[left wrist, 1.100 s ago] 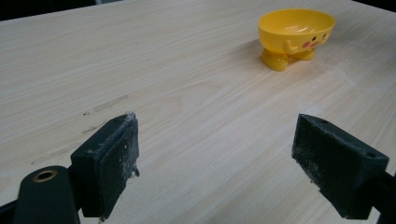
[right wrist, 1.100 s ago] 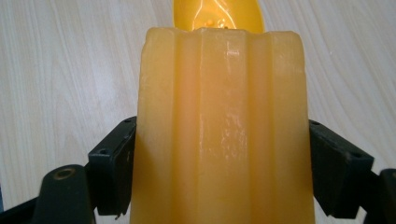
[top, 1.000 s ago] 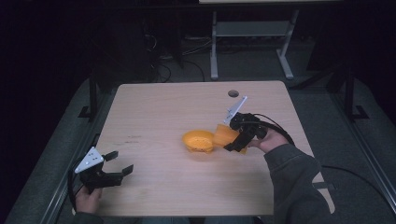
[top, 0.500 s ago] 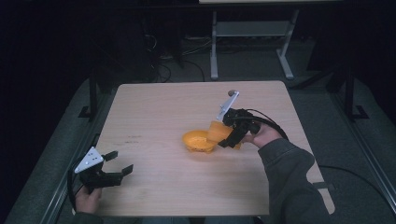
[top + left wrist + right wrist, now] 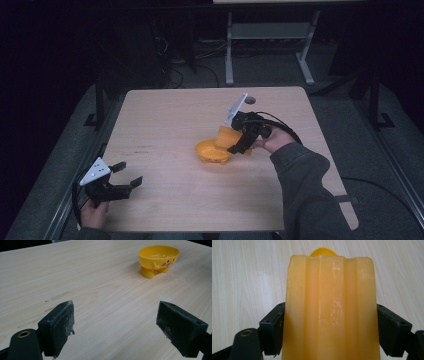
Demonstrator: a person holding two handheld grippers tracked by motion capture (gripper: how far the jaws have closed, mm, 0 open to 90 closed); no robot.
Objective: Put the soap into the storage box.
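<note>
A yellow bowl [image 5: 211,151] with small feet and a painted face stands near the table's middle; it is also in the left gripper view [image 5: 159,260]. My right gripper [image 5: 239,144] is shut on a ribbed orange block [image 5: 227,135], held tilted just above the bowl's right rim. In the right gripper view the orange block [image 5: 330,305] sits between both pads, and the bowl's rim [image 5: 323,251] peeks over its top. My left gripper [image 5: 126,173] rests at the near left corner, open and holding nothing, its pads [image 5: 59,325] wide apart.
The wooden table [image 5: 165,120] has a small dark hole [image 5: 249,100] near its far edge. A metal stand [image 5: 267,37] and cables lie on the floor beyond. The person's sleeve [image 5: 305,185] crosses the near right part of the table.
My right gripper has carried the orange block leftward, from beside the bowl to over its right rim, tipping it up. The left gripper has stayed put.
</note>
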